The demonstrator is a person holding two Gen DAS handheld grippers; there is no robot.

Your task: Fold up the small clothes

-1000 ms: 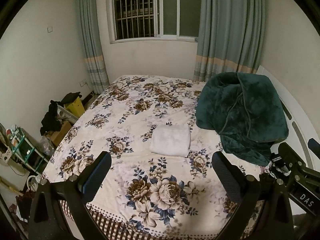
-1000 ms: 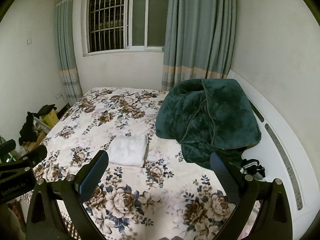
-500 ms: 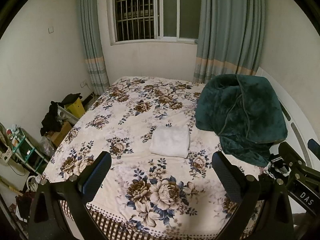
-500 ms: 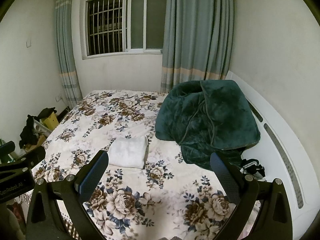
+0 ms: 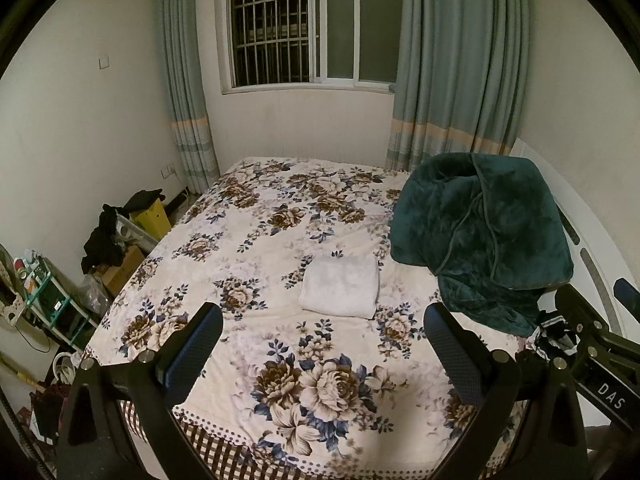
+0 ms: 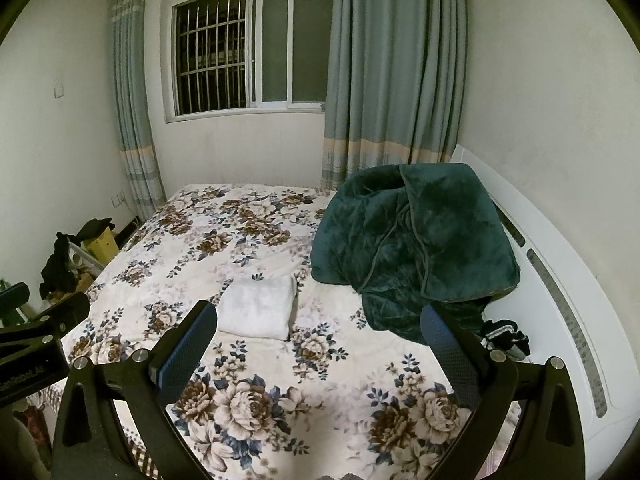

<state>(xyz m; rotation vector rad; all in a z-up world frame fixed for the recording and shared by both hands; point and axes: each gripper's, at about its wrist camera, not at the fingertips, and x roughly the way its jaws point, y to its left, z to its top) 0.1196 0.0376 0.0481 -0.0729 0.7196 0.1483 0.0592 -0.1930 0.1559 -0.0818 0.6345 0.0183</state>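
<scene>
A white garment (image 5: 341, 291) lies folded into a small rectangle in the middle of the flowered bed (image 5: 280, 216); it also shows in the right wrist view (image 6: 258, 311). My left gripper (image 5: 320, 344) is open and empty, held above the bed's near edge, well short of the garment. My right gripper (image 6: 318, 344) is open and empty too, over the near part of the bed (image 6: 208, 240), to the right of the left one. A small black-and-white striped item (image 6: 505, 338) lies at the bed's right side by the headboard.
A dark green plush blanket (image 5: 480, 232) is heaped on the right of the bed against the white headboard (image 6: 560, 300). Boxes, dark clothes and a shelf (image 5: 48, 300) crowd the floor on the left. A barred window (image 5: 308, 28) and curtains are behind.
Both grippers have risen and drawn back a little, so the bed and garment sit lower in both views. The garment has not moved.
</scene>
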